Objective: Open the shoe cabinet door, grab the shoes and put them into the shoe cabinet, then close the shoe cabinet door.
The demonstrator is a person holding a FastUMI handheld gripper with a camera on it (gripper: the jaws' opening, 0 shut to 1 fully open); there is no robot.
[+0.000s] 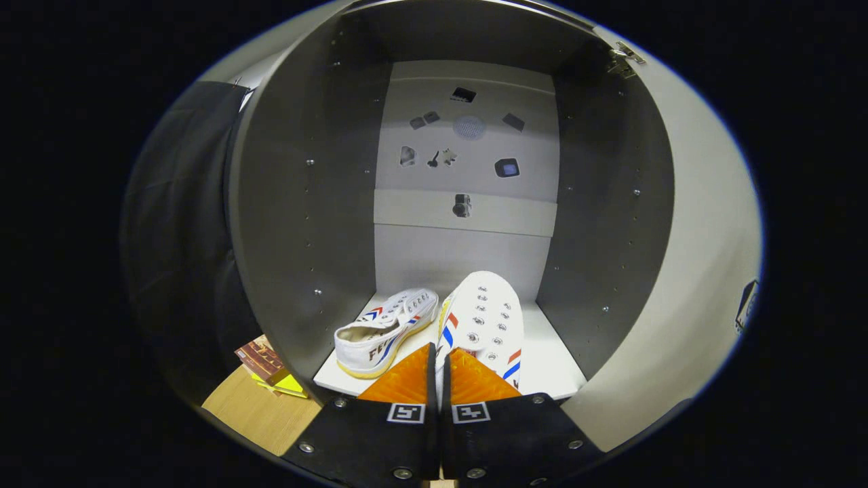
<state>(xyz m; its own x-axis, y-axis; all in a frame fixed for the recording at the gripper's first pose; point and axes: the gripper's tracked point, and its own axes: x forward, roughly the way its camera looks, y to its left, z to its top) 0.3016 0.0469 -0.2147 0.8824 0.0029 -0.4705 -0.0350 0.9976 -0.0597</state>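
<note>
you're pinching the right shoe (485, 318) by its near edge with the tongs (439, 362), hanging it over the cabinet shelf (553, 369) beside the left shoe (383, 332). i'd say that thin grip is risking a slip or a knock into its neighbour.

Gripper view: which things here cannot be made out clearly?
- Second shoe: its heel is hidden behind the orange tongs, closed on it.
- Books: partly covered by the cabinet's left wall.
- Small items on the back panel: too small to identify.
</note>
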